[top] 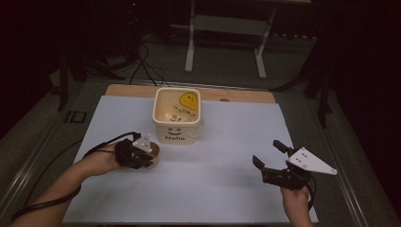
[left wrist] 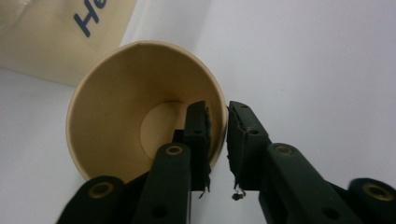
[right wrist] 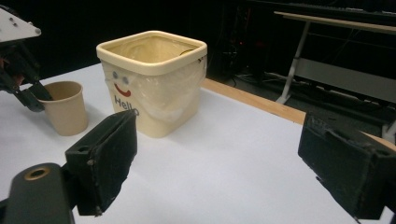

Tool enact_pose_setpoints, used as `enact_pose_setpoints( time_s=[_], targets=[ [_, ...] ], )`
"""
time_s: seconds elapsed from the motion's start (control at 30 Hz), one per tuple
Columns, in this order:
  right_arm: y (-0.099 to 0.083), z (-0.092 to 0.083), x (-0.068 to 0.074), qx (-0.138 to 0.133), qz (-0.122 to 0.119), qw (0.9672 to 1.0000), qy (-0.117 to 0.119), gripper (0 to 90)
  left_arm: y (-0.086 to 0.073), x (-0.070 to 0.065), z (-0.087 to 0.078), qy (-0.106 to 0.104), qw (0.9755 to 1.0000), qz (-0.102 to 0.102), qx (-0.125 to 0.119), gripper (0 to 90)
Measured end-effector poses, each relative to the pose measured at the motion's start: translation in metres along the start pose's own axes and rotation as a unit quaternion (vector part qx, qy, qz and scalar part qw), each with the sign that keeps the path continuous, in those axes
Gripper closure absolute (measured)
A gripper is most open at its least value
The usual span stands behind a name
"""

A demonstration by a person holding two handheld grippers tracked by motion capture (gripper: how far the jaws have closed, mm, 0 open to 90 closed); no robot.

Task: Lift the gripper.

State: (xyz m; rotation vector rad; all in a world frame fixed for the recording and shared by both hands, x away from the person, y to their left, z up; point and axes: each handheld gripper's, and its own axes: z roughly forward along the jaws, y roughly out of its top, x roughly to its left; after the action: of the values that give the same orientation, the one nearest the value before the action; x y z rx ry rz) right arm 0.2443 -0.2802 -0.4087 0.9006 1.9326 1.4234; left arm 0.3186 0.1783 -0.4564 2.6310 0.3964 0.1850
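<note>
- Paper cup [left wrist: 135,107], tan and upright, on the white sheet [top: 213,189] just in front of the cream bin [top: 177,116], at the left-hand side of the table; seen from above in the left gripper view, empty, round bottom visible.
- Same cup [right wrist: 65,107] seen in the right gripper view standing near the bin's [right wrist: 154,79] corner, close beside it but apart.
- Left gripper [left wrist: 217,140] over the cup's rim, one jaw inside the cup, the other outside, the cup wall between them; jaws nearly together, narrow gap left, pads close against the wall on both sides, so gripping the rim.
- Left gripper [top: 137,152] in the high view covering most of the cup [top: 154,152], hand coming in from the lower left, cable trailing back along the forearm.
- Right gripper [top: 268,158] well apart, at the right-hand side of the sheet, jaws spread wide, nothing between them; same wide spread in its own view [right wrist: 219,154], pointing toward the bin.
- Bin square, lined with a clear bag, smiling face and "Hello" printed on the front, yellow shape inside.
- Wooden table edge [top: 246,94] behind the sheet; dark floor and a white frame [top: 224,28] beyond.
</note>
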Motion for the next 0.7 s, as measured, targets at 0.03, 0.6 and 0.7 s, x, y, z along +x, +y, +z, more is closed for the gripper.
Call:
enact_pose_setpoints(
  time_s=[0.03,0.6,0.7],
  targets=[
    [0.0,0.0,0.0,0.001,0.0,1.0,0.0,11.8,0.0,0.001,0.001,-0.003,1.0,0.0,0.002,82.1],
    [0.0,0.001,-0.001,0.005,-0.001,1.0,0.0,11.8,-0.005,0.001,-0.013,-0.006,0.9993,0.036,-0.012,88.0],
    [0.0,0.0,-0.001,0.004,0.001,1.0,0.001,11.8,-0.003,-0.001,-0.025,-0.017,0.9986,0.047,-0.02,88.3]
  ],
)
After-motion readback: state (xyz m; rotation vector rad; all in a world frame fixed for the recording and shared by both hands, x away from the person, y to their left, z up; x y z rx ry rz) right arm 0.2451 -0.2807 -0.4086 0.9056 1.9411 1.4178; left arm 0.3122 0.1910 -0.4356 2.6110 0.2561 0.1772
